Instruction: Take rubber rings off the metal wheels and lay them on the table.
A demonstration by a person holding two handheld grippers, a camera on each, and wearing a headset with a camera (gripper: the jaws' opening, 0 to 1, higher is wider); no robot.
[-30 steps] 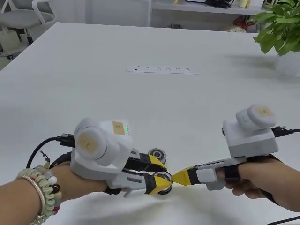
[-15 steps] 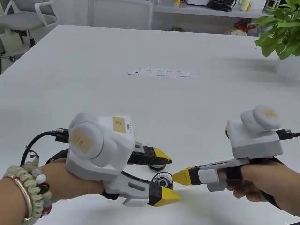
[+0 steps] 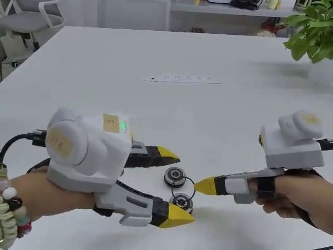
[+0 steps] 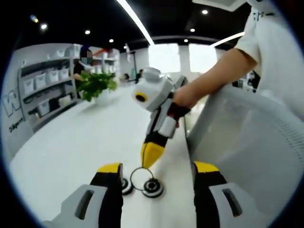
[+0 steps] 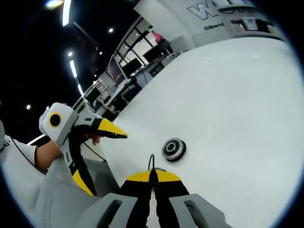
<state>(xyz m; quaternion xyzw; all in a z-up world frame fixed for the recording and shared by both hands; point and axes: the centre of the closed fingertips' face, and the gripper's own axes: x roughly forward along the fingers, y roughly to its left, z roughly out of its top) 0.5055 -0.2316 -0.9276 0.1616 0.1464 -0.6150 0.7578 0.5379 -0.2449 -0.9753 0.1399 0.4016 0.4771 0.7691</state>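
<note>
Two small metal wheels lie side by side on the white table (image 3: pixel 104 94): one farther (image 3: pixel 174 176), one nearer (image 3: pixel 182 201). My right gripper (image 3: pixel 197 186) is shut on a thin black rubber ring (image 3: pixel 193 191), a loose loop hanging between the wheels. The left gripper view shows that ring (image 4: pixel 133 172) at the right gripper's yellow tip, just above both wheels (image 4: pixel 153 188) (image 4: pixel 126 186). My left gripper (image 3: pixel 183 187) (image 4: pixel 157 167) is open, its jaws wide apart on either side of the wheels and touching nothing. The right gripper view shows the shut right gripper (image 5: pixel 153 176), the ring's edge (image 5: pixel 151 161) and one wheel (image 5: pixel 173 148).
A white power strip (image 3: pixel 181 79) lies mid-table. A potted plant (image 3: pixel 312 31) stands at the far right corner. An office chair (image 3: pixel 26 21) is beyond the far left edge. A black cable (image 3: pixel 15 141) trails from my left gripper.
My left gripper, shut on the nearer wheel a second ago, has opened and drawn back to the left. The right gripper stays shut and now holds the ring as a loose loop.
</note>
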